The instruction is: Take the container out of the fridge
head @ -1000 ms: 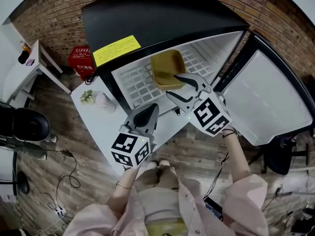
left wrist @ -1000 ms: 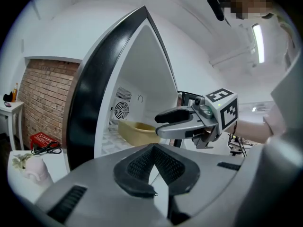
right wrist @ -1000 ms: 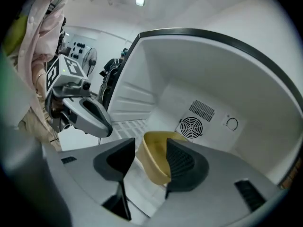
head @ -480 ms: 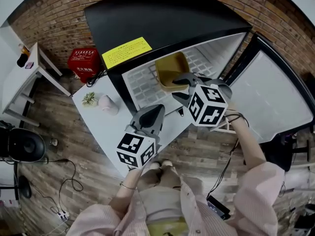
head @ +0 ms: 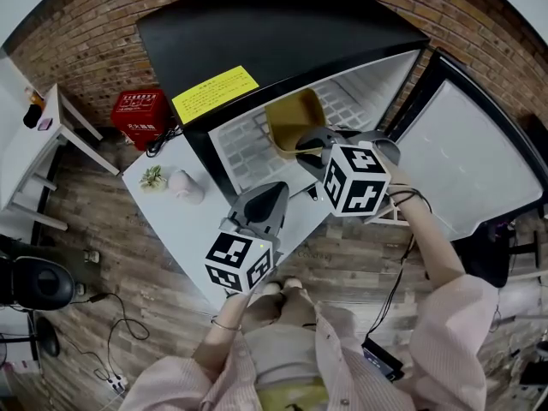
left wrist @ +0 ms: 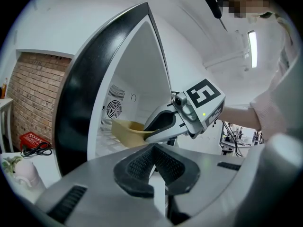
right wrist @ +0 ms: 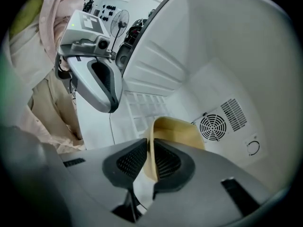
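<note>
Right gripper [right wrist: 150,157], its jaws having just been closing, is pinching the near wall of the yellow container [head: 289,114], which is sitting on the wire shelf [head: 244,148] inside the fridge [head: 257,24]. Left gripper [head: 264,199], jaws pressed together and empty, is hovering at the right gripper's 7 o'clock. The open door [head: 467,157] is standing at its 3 o'clock.

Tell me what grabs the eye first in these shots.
The mustard-yellow plastic container sits on the white shelf of the black-topped mini fridge, its door wide open. The right gripper has just been closing its jaws on the container's rim; the left gripper hangs shut outside.
</note>
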